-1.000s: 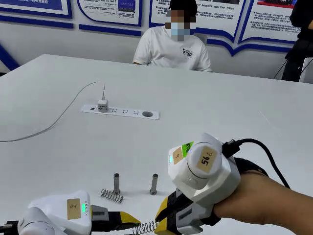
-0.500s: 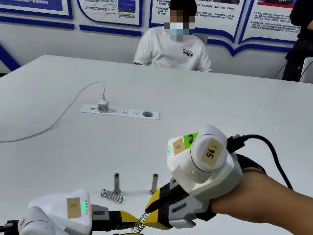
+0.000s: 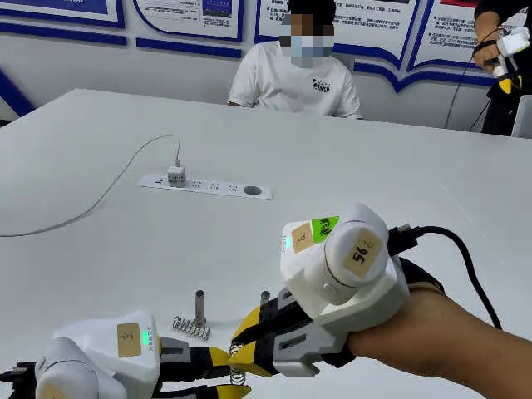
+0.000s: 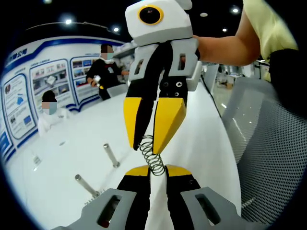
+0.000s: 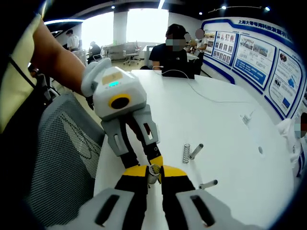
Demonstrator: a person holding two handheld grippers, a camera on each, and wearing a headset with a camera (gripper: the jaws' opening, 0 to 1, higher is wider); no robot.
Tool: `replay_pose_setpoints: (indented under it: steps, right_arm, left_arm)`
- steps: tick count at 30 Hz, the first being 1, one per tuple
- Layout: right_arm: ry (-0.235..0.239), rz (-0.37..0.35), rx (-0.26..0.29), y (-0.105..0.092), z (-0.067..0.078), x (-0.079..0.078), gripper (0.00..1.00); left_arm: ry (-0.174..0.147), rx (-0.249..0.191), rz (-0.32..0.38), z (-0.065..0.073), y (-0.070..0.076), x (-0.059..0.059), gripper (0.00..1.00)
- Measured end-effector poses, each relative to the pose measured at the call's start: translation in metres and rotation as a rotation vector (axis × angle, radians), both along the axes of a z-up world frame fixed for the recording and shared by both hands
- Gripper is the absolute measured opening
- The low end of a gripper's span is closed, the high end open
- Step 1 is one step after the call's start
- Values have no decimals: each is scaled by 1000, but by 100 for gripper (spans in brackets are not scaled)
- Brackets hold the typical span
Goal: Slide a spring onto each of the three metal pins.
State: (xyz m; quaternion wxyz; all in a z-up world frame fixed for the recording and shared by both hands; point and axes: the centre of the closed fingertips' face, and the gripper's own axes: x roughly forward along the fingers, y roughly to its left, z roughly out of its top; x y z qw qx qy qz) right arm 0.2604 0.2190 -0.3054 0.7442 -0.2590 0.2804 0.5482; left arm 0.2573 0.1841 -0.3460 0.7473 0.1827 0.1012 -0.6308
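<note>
The spring (image 4: 152, 154) was lying flat; now it stands up. The left tool (image 4: 151, 170) and right tool (image 5: 153, 171) both pinch it tight. It is on no pin (image 3: 199, 304) yet.

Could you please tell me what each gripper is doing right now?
Left gripper: closed on the spring.
Right gripper: closed on the same spring.

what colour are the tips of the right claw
Yellow: the tips of the right claw; best in the left gripper view.
</note>
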Motion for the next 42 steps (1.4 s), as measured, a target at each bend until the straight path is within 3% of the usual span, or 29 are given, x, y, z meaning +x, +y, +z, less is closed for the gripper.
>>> replay_pose_setpoints:
  steps: [8,15,32,42]
  right_arm:
    - [-9,-6,-4,-3,0,2,11]
    - [-20,-18,-11,-7,1,8,11]
    - [-55,-76,-11,-26,17,29,11]
    - [-90,-130,-3,-40,32,52,11]
  left_arm:
    - [4,-3,4,0,-2,1,12]
    - [25,-3,7,-2,-1,0,23]
    - [54,-32,134,0,29,25,37]
    - [74,-36,195,-3,45,34,46]
